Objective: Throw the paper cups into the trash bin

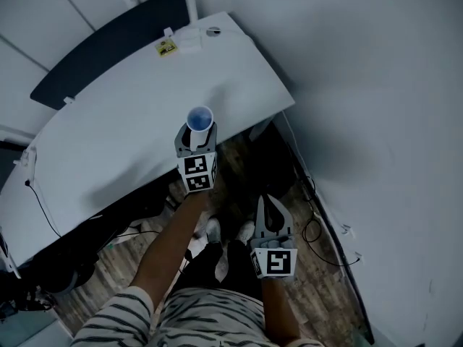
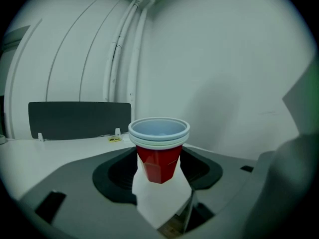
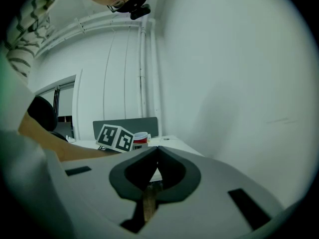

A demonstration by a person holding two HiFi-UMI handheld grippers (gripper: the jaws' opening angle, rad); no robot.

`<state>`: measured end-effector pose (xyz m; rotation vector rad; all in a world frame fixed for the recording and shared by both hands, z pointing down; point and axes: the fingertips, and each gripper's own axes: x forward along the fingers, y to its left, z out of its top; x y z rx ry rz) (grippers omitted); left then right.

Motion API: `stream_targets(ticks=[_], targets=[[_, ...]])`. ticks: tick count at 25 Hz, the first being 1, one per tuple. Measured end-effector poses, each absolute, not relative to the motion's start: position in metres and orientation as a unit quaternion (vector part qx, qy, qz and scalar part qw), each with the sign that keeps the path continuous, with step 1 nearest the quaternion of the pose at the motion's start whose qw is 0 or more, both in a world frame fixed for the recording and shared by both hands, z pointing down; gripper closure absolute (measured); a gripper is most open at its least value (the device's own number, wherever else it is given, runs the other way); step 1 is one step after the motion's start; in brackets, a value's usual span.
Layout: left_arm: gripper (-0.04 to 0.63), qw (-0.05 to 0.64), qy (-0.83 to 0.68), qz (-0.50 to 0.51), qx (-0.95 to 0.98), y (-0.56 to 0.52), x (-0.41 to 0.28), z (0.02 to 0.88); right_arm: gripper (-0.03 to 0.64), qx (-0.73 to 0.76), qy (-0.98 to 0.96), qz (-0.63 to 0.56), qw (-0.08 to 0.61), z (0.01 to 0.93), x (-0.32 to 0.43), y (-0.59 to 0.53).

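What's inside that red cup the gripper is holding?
At least one nested cup sits in the red cup: stacked pale rims show. From above, the inside looks pale blue and empty. It covers the red cup's inner wall and bottom.

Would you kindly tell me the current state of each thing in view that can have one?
paper cups: nested in one stack, upright, top cup empty, held above the table near its edge.
left gripper: jaws wide, closed on the paper cups.
right gripper: jaws together, nothing between them.
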<state>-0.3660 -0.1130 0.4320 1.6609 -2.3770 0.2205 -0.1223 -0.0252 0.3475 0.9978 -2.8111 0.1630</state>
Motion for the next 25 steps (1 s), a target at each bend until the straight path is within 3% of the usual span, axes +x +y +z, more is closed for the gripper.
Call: stream_targets(ticks=[25], targets=[[0.310,0.067,-0.751,0.081,0.652,-0.058,-0.250,0.340,0.607,0.375,-0.924,0.049,0.044,0.292,-0.069,-0.014]])
